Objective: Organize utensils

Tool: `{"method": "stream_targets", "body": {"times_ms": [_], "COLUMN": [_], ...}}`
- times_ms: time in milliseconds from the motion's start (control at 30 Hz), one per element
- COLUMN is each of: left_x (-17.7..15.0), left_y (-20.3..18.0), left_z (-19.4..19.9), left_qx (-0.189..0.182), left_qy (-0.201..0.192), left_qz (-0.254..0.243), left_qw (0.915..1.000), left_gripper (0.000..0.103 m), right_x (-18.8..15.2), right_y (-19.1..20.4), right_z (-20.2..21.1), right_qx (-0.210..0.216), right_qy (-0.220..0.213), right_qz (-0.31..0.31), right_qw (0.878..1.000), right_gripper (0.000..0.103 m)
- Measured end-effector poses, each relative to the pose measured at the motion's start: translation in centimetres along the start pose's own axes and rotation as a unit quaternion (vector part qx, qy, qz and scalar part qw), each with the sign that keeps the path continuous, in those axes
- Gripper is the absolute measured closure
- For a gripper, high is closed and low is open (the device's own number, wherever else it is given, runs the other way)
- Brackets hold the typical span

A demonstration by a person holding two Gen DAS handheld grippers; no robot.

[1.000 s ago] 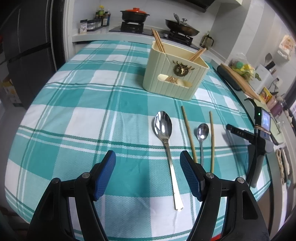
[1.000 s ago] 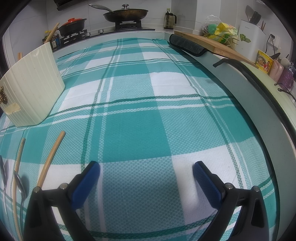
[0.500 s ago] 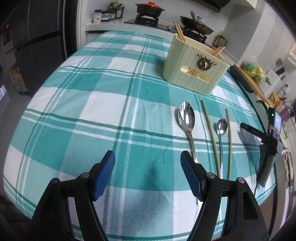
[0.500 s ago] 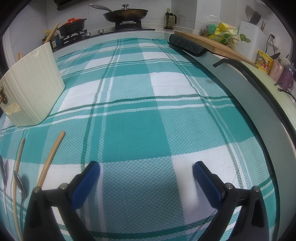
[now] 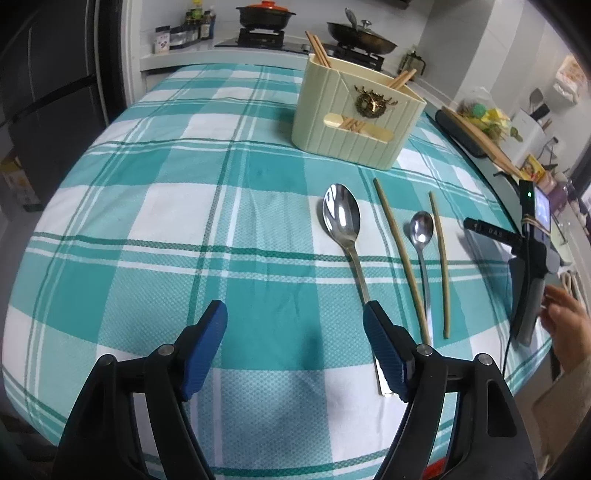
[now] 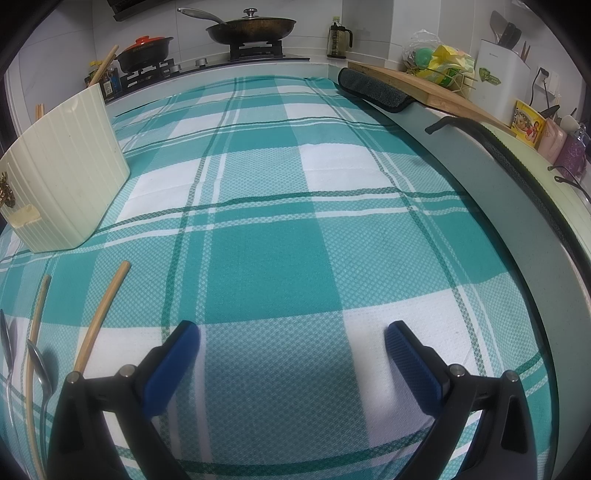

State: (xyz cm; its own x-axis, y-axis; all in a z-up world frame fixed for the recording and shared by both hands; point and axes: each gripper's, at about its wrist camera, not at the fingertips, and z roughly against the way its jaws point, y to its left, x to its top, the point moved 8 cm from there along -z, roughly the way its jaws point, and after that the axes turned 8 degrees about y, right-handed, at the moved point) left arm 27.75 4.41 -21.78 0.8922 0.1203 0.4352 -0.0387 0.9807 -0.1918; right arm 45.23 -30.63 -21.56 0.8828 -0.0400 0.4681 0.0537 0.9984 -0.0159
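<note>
Left hand-held gripper [image 5: 295,345], tilted down over the bench [image 5: 147,229], jaws just widened, empty; large spoon [image 5: 343,229] beside its right finger. Right hand-held gripper [image 6: 291,356], likewise tilted, wide open, empty; chopstick [image 6: 103,317] to its left.

This is looking like a home kitchen. At the back a gas stove [image 6: 255,50] is carrying a lidded wok [image 6: 251,27] and a black pot with a red lid [image 6: 146,51], with seasoning bottles [image 5: 197,27] standing beside it. Along the right a cutting board [image 6: 424,90] is lying on the worktop, and a white knife block [image 6: 498,81] is standing near a wall socket [image 6: 546,79]. A teal checked cloth [image 6: 295,221] is covering the counter, and a dark fridge [image 5: 48,92] is standing at the left.
</note>
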Motion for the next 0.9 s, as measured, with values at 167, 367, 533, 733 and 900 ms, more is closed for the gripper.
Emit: {"method": "stream_targets", "body": {"times_ms": [167,367,533,733,900], "left_x": [-0.5,0.1,1.2,2.1,2.0], "left_y": [-0.4,-1.8,-2.6,-4.3,-4.7], "left_z": [-0.6,-1.6,-3.1,-5.4,-7.0], "left_qx": [-0.003,-0.009,-0.008,0.008,0.055], "left_qy": [0.01,0.014,0.022,0.018,0.02], "left_qz": [-0.01,-0.031,-0.032,-0.047,-0.076], "left_qw": [0.9999,0.9994,0.9992,0.9987,0.9954], "left_gripper": [0.024,0.023,0.023,0.023,0.023], "right_x": [0.0,0.3,-0.2,-4.1,-6.3], "right_y": [0.0,0.2,-0.1,7.5,11.0], "right_z": [0.0,-0.2,1.4,8.0,6.4], "right_qx": [0.001,0.004,-0.018,0.048,0.06], "right_qy": [0.0,0.0,-0.01,-0.048,-0.011], "right_qz": [0.0,0.008,-0.009,0.056,0.088], "right_qw": [1.0,1.0,1.0,0.996,0.994], "right_gripper": [0.0,0.0,0.001,0.001,0.001]}}
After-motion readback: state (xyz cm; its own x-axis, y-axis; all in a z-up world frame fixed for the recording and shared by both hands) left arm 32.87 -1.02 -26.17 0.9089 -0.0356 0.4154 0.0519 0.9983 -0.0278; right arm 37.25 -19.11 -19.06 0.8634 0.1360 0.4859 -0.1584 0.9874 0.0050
